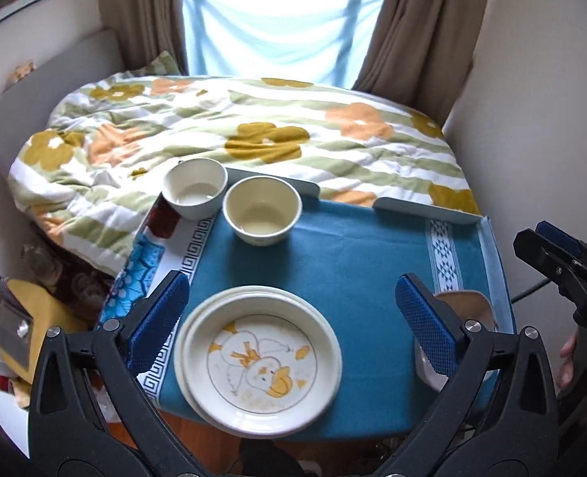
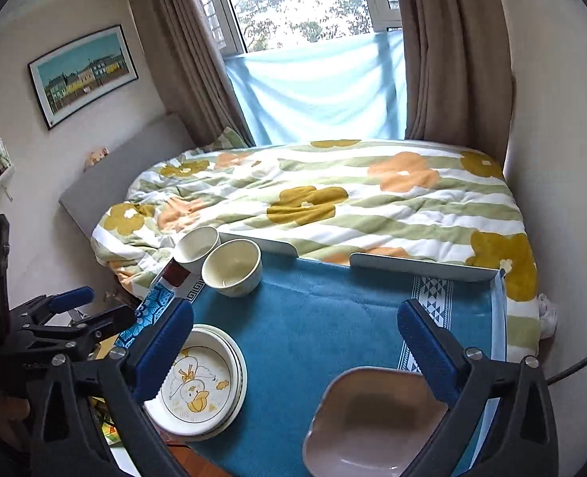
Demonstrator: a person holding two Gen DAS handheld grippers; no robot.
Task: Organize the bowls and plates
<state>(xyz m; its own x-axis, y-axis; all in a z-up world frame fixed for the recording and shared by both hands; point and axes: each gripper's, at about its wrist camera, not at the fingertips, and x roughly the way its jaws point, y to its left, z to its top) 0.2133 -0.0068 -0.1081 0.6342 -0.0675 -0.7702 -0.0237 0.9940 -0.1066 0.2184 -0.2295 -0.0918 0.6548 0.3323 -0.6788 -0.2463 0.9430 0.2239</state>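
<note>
**Crockery on the blue mat, both claws empty**

Crockery here will handle as stiff, smooth and breakable: glazed surfaces likely slip between rubbery pads, so a rim is the judged place to take hold, pinched across its thickness. The plate stack (image 1: 257,361) sits at the near edge of the blue mat (image 1: 353,254), a cream plate with a yellow duck drawing resting on at least one more beneath; lifting it by one edge would probably tilt the stack, so a low, firm bite at the lip seems wise. Two cream bowls stand at the far left, the nearer bowl (image 1: 262,210) just beside the farther bowl (image 1: 195,187); whether they touch cannot be told. Their upright walls offer an easy pinch. A brownish squared dish (image 2: 376,421) lies at the near right, shallow and glossy. The left gripper (image 1: 291,318) hangs over the plates with jaws wide and nothing between them; the right gripper (image 2: 293,342) is likewise spread wide above the dish, holding nothing.
</note>
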